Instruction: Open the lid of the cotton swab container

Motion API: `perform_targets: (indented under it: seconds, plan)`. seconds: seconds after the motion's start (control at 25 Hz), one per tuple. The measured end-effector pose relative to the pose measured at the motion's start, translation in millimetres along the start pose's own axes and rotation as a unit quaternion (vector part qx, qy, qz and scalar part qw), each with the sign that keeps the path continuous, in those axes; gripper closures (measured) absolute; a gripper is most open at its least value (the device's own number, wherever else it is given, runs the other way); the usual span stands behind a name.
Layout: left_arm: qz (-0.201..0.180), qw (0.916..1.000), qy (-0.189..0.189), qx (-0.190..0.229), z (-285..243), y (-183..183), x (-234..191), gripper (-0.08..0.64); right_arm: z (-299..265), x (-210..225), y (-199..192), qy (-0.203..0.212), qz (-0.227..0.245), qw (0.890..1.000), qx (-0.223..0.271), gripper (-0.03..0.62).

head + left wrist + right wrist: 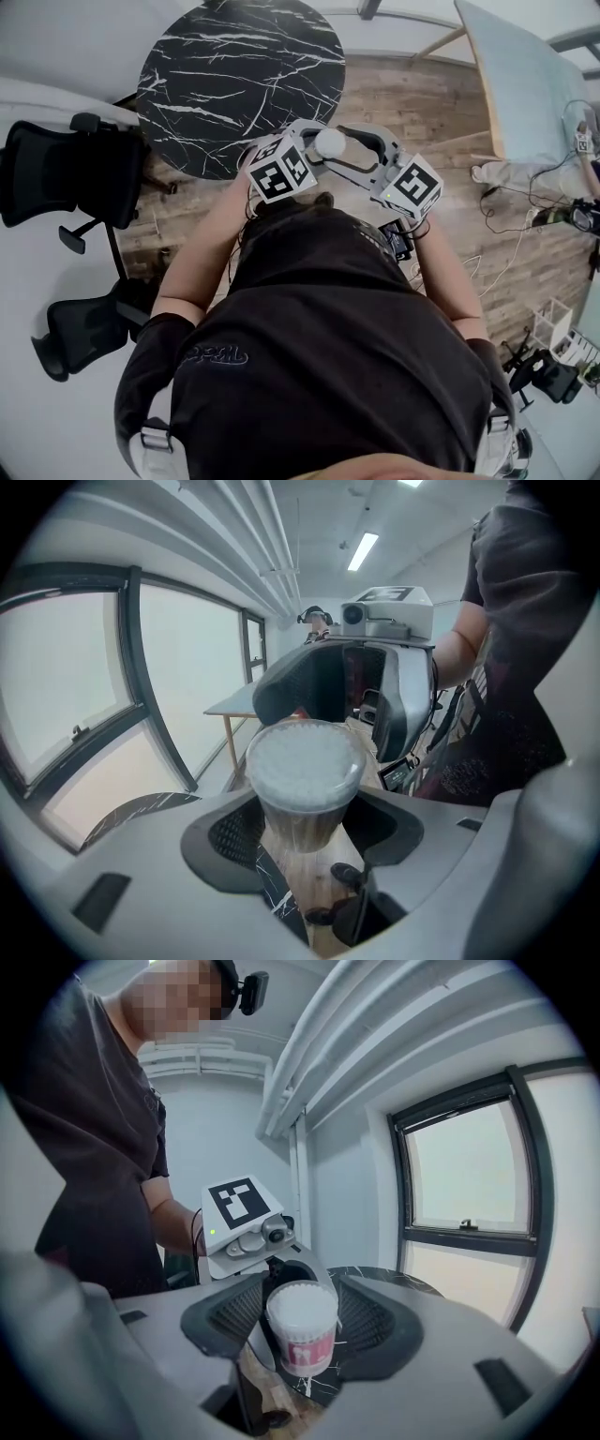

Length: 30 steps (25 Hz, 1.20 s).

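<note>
The cotton swab container [305, 778] is a clear round tub packed with white swab tips, with a pink label [302, 1354] on its side. It hangs in the air in front of the person's chest [330, 142]. My left gripper [306, 829] is shut on its lower body, one pad on each side. My right gripper [302, 1324] faces it from the other side. Its jaws stand open around the tub's top, and a gap shows at each pad [367, 1321]. Whether the lid is on the tub I cannot tell.
A round black marble table [239, 80] stands just beyond the grippers on a wooden floor [412, 103]. Two black office chairs [66, 173] are at the left. A pale tabletop [525, 84] and loose cables [511, 234] lie to the right.
</note>
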<state>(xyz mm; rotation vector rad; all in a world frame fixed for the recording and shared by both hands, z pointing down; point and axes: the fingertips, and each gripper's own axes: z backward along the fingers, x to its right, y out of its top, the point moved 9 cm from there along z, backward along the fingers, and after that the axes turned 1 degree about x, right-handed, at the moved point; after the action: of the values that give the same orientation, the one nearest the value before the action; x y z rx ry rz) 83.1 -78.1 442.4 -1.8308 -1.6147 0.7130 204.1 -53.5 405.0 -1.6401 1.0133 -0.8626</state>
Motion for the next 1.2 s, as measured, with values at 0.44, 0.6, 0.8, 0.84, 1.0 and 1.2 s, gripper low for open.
perform_targets:
  seconds: [0.44,0.6,0.8,0.84,1.0,1.2]
  plan:
    - [0.012,0.9998,-0.014,0.008,-7.7,18.9,17.8,0.293,13.9,-7.2,-6.0,0.005,0.024,1.0,-0.005,0.336]
    - [0.018,0.9997,-0.015,0.006,-6.7,21.8,18.2,0.295,15.3,-8.0,-4.2,0.004,0.034,0.999,0.0,0.336]
    - [0.008,0.9999,-0.013,0.004,-6.5,24.3,21.0,0.298,19.1,-10.0,-4.3,-0.001,0.034,0.999,0.008,0.337]
    - [0.008,0.9999,-0.012,0.004,-6.7,24.8,21.3,0.298,19.9,-9.5,-4.3,0.0,0.035,0.999,0.008,0.337]
    - [0.011,0.9998,-0.015,0.008,-8.5,25.4,22.6,0.298,22.0,-8.5,-4.4,0.006,0.023,1.0,0.003,0.339]
    - [0.013,0.9997,-0.017,0.013,-8.1,26.1,23.7,0.298,24.0,-6.1,-3.7,0.015,0.014,1.0,-0.017,0.339]
